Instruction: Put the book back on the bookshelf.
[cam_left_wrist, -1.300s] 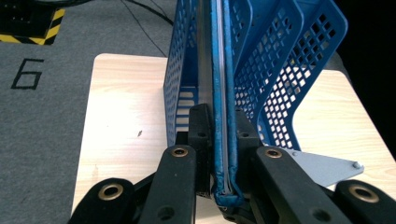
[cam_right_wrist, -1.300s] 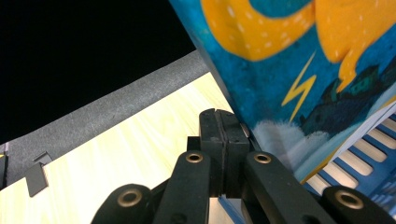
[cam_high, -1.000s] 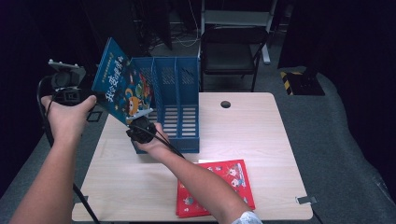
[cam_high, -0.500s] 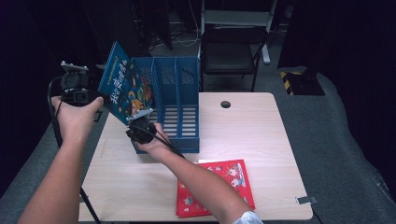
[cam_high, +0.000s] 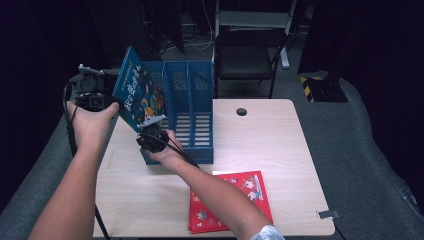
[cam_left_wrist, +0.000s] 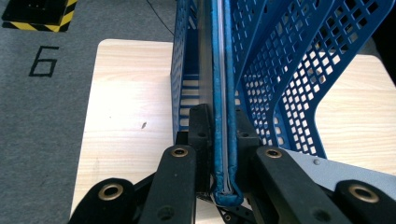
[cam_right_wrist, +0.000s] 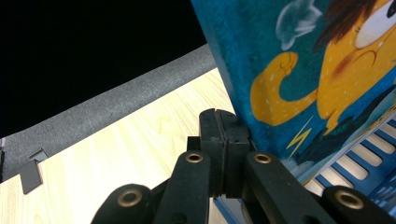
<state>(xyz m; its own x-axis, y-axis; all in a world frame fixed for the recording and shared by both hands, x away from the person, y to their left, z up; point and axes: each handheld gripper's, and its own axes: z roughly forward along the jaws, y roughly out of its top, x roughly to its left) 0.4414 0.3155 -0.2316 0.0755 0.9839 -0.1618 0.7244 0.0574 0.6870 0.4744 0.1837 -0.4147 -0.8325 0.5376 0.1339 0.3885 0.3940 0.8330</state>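
Blue book (cam_high: 137, 95) tilted at blue file rack (cam_high: 192, 115) end slot; left gripper (cam_high: 107, 100) clamps it, right gripper (cam_high: 152, 131) closed empty.

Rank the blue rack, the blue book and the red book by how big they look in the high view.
1. Blue rack, clearly largest.
2. Red book and blue book look about alike; the blue one is tilted and nearer the camera, so no ranking between them.

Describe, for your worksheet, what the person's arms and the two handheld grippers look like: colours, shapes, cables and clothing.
Both forearms are bare; a pale patterned sleeve edge shows at the right arm's bottom. The left gripper and right gripper have black jaws on black link arms with brass-coloured pivot rings. A grey plate tops the right one. Black cables trail from each.
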